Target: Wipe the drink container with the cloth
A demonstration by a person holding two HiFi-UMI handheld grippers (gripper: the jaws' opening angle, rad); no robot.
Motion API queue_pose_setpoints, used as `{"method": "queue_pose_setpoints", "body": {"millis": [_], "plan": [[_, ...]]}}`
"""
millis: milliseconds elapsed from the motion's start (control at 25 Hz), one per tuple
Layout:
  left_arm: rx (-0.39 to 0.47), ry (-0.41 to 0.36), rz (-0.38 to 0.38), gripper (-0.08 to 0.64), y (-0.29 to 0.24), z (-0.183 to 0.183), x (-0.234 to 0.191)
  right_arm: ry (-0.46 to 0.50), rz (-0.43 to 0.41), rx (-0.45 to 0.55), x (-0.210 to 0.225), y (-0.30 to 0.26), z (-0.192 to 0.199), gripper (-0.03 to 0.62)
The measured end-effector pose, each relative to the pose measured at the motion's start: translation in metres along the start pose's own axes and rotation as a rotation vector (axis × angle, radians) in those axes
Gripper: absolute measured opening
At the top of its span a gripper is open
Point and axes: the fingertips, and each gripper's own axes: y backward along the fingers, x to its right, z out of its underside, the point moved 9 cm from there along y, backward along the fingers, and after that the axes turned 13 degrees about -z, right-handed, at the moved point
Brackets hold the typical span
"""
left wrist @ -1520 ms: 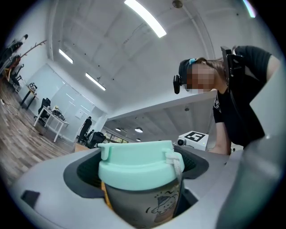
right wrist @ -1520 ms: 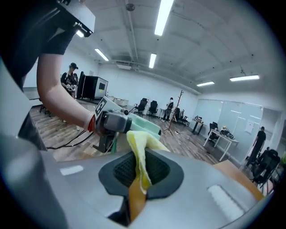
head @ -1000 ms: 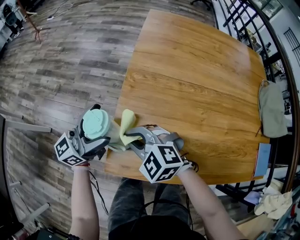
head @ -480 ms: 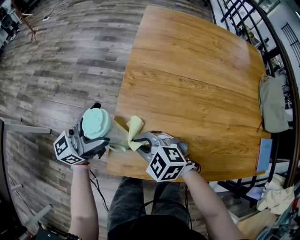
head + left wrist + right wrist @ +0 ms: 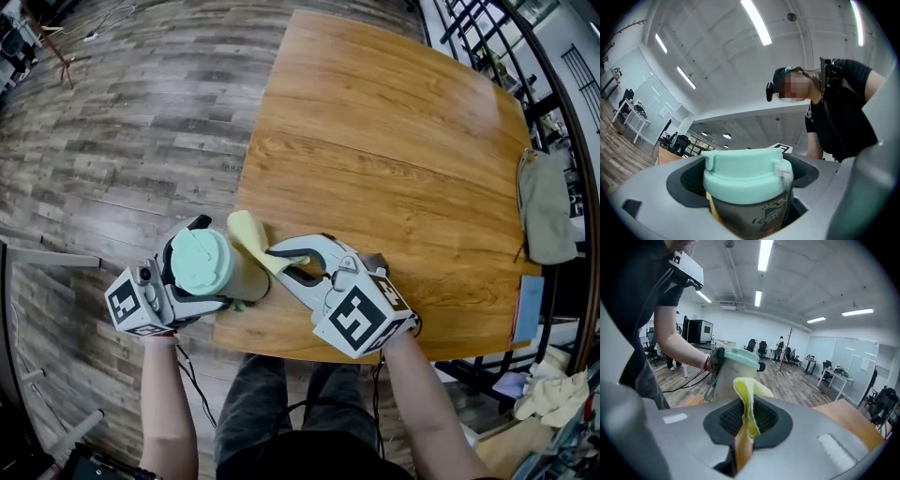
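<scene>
The drink container (image 5: pixel 208 266), a pale cup with a mint-green lid (image 5: pixel 743 171), is clamped between the jaws of my left gripper (image 5: pixel 217 272) at the table's near left corner. It tilts with its lid toward me. My right gripper (image 5: pixel 272 255) is shut on a yellow cloth (image 5: pixel 249 234), which it holds against the cup's upper right side. In the right gripper view the folded cloth (image 5: pixel 746 401) stands between the jaws, with the cup (image 5: pixel 731 373) just behind it.
The wooden table (image 5: pixel 394 169) stretches away to the far right, bare. A grey-green bag (image 5: pixel 546 216) hangs at its right edge, above a blue sheet (image 5: pixel 527 314). Wood-plank floor (image 5: pixel 122 112) lies to the left.
The right gripper has risen and carried the cloth up along the cup's side toward the lid. The cup in the left gripper has tipped a little more.
</scene>
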Motion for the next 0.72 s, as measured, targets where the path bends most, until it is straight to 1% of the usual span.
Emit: {"method": "queue_pose_setpoints", "body": {"millis": [80,160,280,400,600,720], "plan": [[-0.03,-0.033,0.015,0.485,-0.004,0.0,0.005,0.037,-0.014,0.015,0.005,-0.003,-0.011,0.025],[-0.047,-0.049,0.024,0.485,-0.005,0.001,0.008,0.077,-0.031,0.015,0.009,-0.01,-0.018,0.025],[-0.035,-0.049,0.03,0.485,-0.005,0.0,0.01,0.138,-0.05,-0.009,0.014,-0.016,-0.024,0.025],[-0.051,-0.042,0.027,0.483,-0.002,0.0,0.008,0.196,-0.075,-0.037,0.016,-0.023,-0.025,0.025],[-0.002,-0.03,0.028,0.483,0.003,-0.002,0.004,0.283,-0.102,-0.146,0.019,-0.043,-0.017,0.025],[-0.011,-0.024,0.026,0.483,0.005,-0.002,0.003,0.316,-0.127,-0.207,0.016,-0.05,-0.007,0.025]]}}
